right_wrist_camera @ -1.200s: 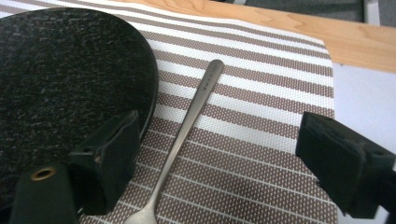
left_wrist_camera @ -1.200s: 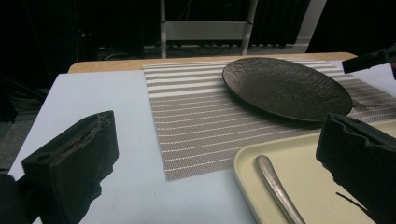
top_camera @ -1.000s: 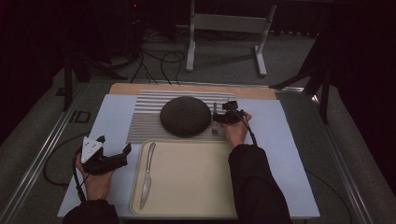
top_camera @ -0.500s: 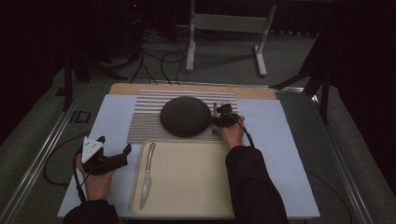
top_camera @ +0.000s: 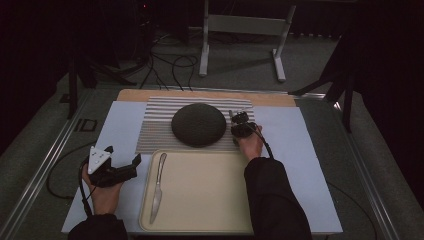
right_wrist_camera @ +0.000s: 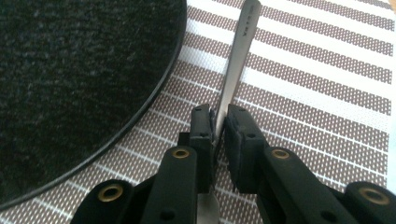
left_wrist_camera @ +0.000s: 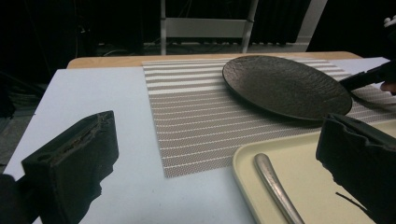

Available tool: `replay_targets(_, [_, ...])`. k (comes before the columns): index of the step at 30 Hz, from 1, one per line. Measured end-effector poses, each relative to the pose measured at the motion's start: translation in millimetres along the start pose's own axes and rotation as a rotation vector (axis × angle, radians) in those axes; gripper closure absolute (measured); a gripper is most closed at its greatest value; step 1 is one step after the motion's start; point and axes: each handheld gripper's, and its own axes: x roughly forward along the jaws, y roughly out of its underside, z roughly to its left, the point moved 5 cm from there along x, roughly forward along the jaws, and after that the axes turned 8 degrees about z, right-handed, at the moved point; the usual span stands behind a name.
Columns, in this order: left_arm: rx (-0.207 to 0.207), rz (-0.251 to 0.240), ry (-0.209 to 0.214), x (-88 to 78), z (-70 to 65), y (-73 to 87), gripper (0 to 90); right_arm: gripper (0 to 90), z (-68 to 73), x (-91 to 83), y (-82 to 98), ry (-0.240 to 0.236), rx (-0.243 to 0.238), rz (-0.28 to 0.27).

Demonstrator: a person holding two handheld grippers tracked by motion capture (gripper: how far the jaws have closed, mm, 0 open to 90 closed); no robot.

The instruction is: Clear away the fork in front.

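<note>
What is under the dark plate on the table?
The dark plate lies on a striped placemat, which shows around its rim. The part of the mat directly beneath the plate is covered.

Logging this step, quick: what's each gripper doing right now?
Left gripper: open, holding nothing.
Right gripper: jaws just closed on a metal utensil handle.

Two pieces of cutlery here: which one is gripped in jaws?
The utensil handle on the striped mat beside the dark plate; the right gripper pinches it. The knife lies untouched on the tray.
</note>
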Motion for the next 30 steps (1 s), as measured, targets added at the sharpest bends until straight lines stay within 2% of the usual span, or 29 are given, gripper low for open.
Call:
replay_targets(4, [0.007, -0.001, 0.001, -0.1, -2.1, -0.3, 0.0, 83.2, 0.8, -0.5, -0.1, 0.005, -0.002, 0.009])
replay_targets(5, [0.007, 0.0, 0.002, -0.2, -1.8, -0.2, 0.0, 85.9, -1.3, -0.7, 0.2, -0.009, 0.025, 0.005])
replay_targets(10, [-0.001, 0.001, -0.003, 0.1, 0.4, 0.3, 0.0, 86.1, -5.8, -1.5, 1.6, -0.031, 0.063, 0.003])
replay_targets(11, [-0.001, 0.001, -0.005, -0.4, 0.7, 0.2, 0.0, 86.1, -7.0, -1.9, 1.9, -0.038, 0.083, 0.001])
replay_targets(12, [-0.001, 0.0, -0.005, -0.5, 0.8, 0.2, 0.0, 86.1, -10.4, -3.2, 3.1, -0.043, 0.111, -0.012])
replay_targets(14, [-0.002, 0.001, -0.004, -0.2, 0.4, 0.4, 0.0, 86.1, -13.2, -5.9, 4.4, -0.051, 0.125, -0.029])
replay_targets(17, [0.005, 0.007, -0.004, 0.8, -1.0, 0.8, 0.0, 86.1, -15.3, -11.0, 4.8, -0.039, 0.102, -0.046])
replay_targets(30, [0.009, 0.007, -0.006, 0.9, -1.8, 0.9, 0.0, 86.1, -26.5, -33.4, 3.9, -0.031, 0.076, -0.094])
